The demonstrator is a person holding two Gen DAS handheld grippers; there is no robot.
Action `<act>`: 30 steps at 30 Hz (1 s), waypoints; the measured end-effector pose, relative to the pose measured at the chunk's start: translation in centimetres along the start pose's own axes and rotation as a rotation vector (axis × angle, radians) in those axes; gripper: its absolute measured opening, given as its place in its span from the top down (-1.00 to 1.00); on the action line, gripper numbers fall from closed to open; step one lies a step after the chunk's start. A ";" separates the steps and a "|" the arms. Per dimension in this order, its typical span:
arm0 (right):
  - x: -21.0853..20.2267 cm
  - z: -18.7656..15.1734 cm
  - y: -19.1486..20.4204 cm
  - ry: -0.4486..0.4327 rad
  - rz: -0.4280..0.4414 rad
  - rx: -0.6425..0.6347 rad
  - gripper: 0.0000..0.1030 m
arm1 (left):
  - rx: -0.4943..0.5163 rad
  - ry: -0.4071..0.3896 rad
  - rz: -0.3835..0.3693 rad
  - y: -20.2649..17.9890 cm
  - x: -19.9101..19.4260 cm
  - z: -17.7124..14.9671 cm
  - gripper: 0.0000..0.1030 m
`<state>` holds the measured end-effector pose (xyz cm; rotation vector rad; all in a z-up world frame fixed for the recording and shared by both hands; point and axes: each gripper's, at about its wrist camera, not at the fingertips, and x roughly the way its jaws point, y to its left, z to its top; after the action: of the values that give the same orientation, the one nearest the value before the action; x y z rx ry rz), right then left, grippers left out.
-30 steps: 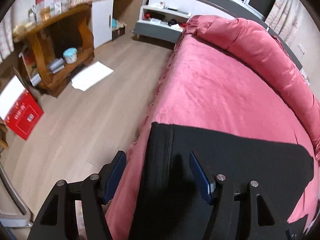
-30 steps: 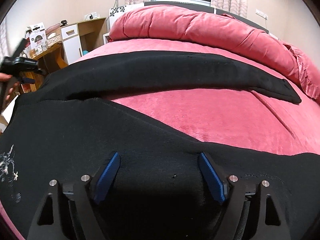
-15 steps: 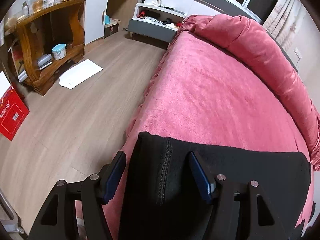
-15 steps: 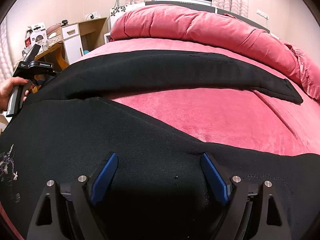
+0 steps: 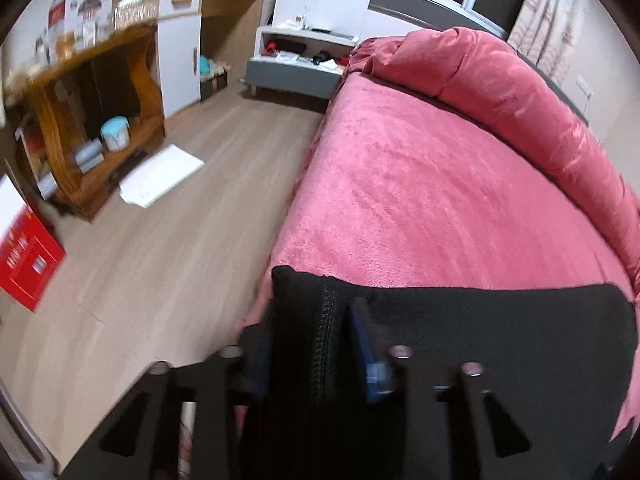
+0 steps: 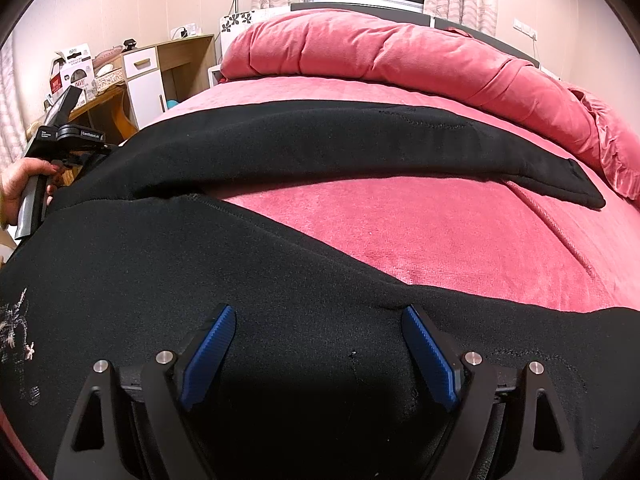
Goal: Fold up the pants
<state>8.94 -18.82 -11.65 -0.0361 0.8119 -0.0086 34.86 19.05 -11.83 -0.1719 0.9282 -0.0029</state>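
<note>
Pants (image 6: 280,248), pink bed (image 6: 440,220), wood floor (image 5: 160,248)

Small print on boxes (image 6: 71,71) — nothing legible

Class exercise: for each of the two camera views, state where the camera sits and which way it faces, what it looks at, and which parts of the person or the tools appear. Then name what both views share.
Left wrist view: sits on the left gripper, facing down over the bed edge toward the floor; its jaws are closing on the black pants.
Right wrist view: sits on the right gripper, jaws open over the pants, facing the headboard; the hand holding the left gripper shows far left.
Shared: pants, bed, left gripper.
</note>
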 end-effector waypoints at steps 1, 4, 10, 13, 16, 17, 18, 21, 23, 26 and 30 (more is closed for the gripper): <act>0.0 0.0 0.0 0.000 0.001 0.000 -0.67 | 0.026 -0.004 0.019 -0.4 -0.3 -0.1 0.58; 0.0 0.0 0.0 0.000 -0.001 -0.001 -0.67 | 0.087 -0.011 0.054 -1.2 -1.1 -0.1 0.81; 0.1 0.1 0.0 -0.003 0.002 0.001 -0.67 | 0.132 -0.059 0.077 -2.1 -3.9 -0.2 0.84; 0.1 0.1 0.0 -0.002 0.001 0.000 -0.67 | 0.133 -0.083 0.058 -2.5 -5.6 -0.3 0.85; 0.2 0.1 0.0 -0.002 0.001 0.000 -0.67 | 0.129 -0.113 0.034 -2.8 -7.5 -0.8 0.85; 0.2 0.1 0.0 -0.002 0.001 0.000 -0.67 | 0.129 -0.123 0.025 -2.9 -8.2 -1.0 0.85; 0.2 0.1 0.0 -0.003 0.001 0.000 -0.67 | 0.129 -0.129 0.020 -3.0 -8.6 -1.1 0.85; 0.2 0.2 0.0 -0.001 0.000 -0.003 -0.67 | 0.108 -0.150 -0.031 -3.0 -10.7 -2.0 0.86; 0.2 0.3 0.0 -0.001 0.000 -0.003 -0.67 | 0.086 -0.167 -0.066 -2.8 -12.1 -2.7 0.86; 0.3 0.3 0.0 -0.002 0.000 -0.003 -0.67 | 0.044 -0.190 -0.131 -2.6 -14.4 -4.5 0.86; 0.3 0.3 0.0 -0.002 0.000 -0.003 -0.67 | -0.001 -0.210 -0.191 -2.3 -17.1 -8.0 0.87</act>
<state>9.30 -18.83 -11.66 -0.0395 0.8102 -0.0074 18.43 16.97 -2.58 -0.2569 0.7002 -0.1583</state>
